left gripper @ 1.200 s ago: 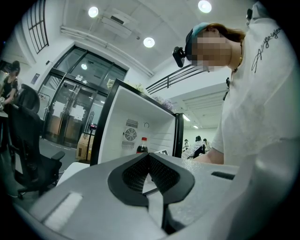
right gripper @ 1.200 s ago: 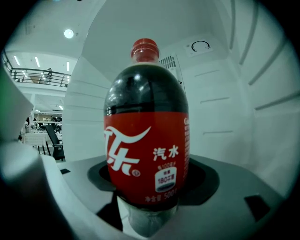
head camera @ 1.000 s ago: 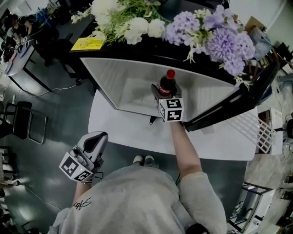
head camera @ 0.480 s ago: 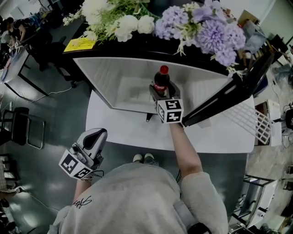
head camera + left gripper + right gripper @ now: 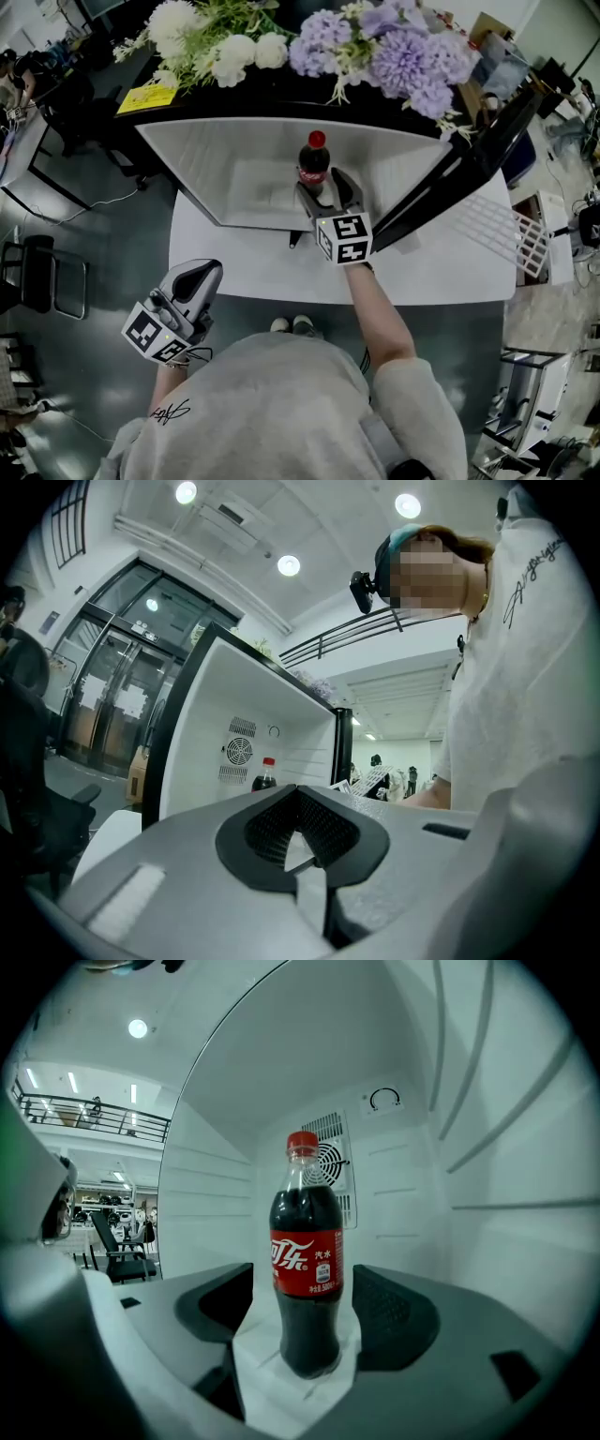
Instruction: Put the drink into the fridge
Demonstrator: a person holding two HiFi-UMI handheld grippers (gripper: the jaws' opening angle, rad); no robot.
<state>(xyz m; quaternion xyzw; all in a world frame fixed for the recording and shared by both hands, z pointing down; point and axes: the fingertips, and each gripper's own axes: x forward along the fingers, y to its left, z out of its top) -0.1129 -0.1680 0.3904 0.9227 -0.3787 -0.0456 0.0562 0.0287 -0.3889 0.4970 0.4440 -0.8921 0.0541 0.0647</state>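
Note:
A cola bottle (image 5: 313, 161) with a red cap and red label stands upright on the floor of the open white fridge (image 5: 216, 159). My right gripper (image 5: 324, 190) is open, its jaws either side of the bottle's base with a gap on each side. In the right gripper view the bottle (image 5: 307, 1269) stands between the spread pads (image 5: 398, 1321), in front of the fridge's back-wall fan grille (image 5: 333, 1171). My left gripper (image 5: 200, 278) hangs low at the left, shut and empty. The left gripper view shows the fridge (image 5: 244, 714) and the bottle (image 5: 266, 774) from the side.
The black fridge door (image 5: 469, 178) stands open to the right. White and purple flowers (image 5: 375, 47) lie on top of the fridge. A white platform (image 5: 234, 267) sits under it. A white wire rack (image 5: 502, 239) lies at the right, and a black chair (image 5: 42, 277) at the left.
The right gripper's jaws have spread away from the bottle, which now stands free in the fridge. The left gripper has stayed put.

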